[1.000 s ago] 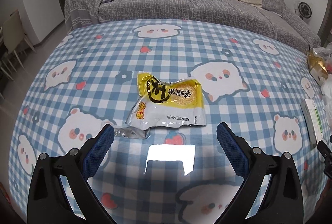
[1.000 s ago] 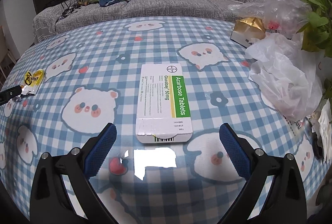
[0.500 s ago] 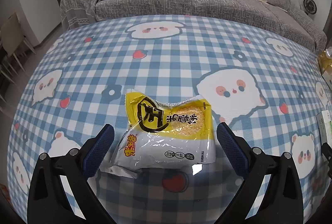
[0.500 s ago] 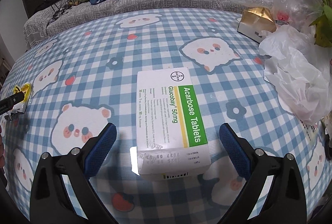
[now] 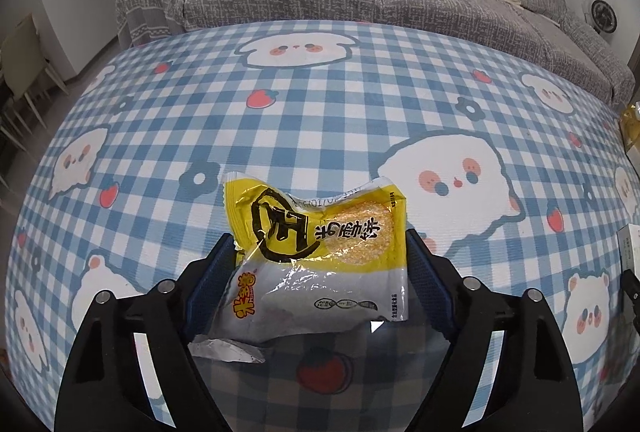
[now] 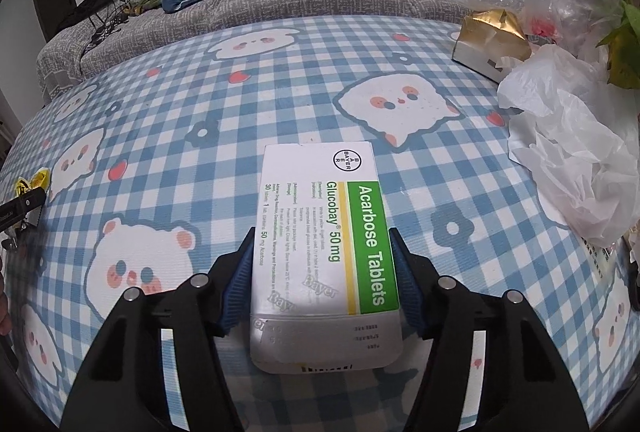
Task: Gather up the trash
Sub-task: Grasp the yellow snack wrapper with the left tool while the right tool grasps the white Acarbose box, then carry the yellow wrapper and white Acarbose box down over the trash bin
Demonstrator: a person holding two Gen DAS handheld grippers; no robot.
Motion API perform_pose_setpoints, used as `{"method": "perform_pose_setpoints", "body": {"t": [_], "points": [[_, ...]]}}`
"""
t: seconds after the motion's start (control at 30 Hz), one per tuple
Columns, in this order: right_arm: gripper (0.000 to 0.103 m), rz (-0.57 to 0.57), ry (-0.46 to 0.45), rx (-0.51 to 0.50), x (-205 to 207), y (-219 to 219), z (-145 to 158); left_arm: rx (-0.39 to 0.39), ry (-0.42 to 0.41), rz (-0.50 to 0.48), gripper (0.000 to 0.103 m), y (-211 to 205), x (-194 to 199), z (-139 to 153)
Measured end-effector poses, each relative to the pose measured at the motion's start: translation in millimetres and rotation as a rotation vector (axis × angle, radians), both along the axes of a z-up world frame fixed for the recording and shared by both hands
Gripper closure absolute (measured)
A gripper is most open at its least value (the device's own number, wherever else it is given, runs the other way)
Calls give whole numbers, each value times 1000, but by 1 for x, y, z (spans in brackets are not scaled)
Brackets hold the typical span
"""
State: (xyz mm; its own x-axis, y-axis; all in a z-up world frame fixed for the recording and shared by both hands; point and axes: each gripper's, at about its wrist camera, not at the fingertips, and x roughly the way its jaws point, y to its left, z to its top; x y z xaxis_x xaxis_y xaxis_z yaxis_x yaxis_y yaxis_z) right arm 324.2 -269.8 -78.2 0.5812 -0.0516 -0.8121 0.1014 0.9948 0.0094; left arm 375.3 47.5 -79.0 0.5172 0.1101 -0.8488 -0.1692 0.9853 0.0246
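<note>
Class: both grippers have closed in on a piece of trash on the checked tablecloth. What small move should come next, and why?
Probably lift both straight up. The left gripper pinches the yellow snack wrapper and the right gripper clamps the tablet box, yet both items seem to rest on the tablecloth, so neither can be carried off.

We see a table (image 6: 240,103) under a blue checked cloth with bears and strawberries. On it lie a yellow snack wrapper (image 5: 316,256), a white and green tablet box (image 6: 324,252), and, along the right edge, a gold box (image 6: 490,39) and crumpled plastic bags (image 6: 576,159).
</note>
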Motion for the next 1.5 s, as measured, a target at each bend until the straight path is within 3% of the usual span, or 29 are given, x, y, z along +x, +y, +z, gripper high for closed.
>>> {"method": "perform_pose_setpoints", "body": {"t": [0.2, 0.7, 1.5], "points": [[44, 12, 11, 9, -6, 1, 1, 4, 5, 12, 44, -2, -5, 3], [44, 28, -14, -3, -43, 13, 22, 34, -28, -10, 60, -13, -29, 10], [44, 70, -59, -8, -107, 30, 52, 44, -70, -52, 62, -21, -107, 50]]}}
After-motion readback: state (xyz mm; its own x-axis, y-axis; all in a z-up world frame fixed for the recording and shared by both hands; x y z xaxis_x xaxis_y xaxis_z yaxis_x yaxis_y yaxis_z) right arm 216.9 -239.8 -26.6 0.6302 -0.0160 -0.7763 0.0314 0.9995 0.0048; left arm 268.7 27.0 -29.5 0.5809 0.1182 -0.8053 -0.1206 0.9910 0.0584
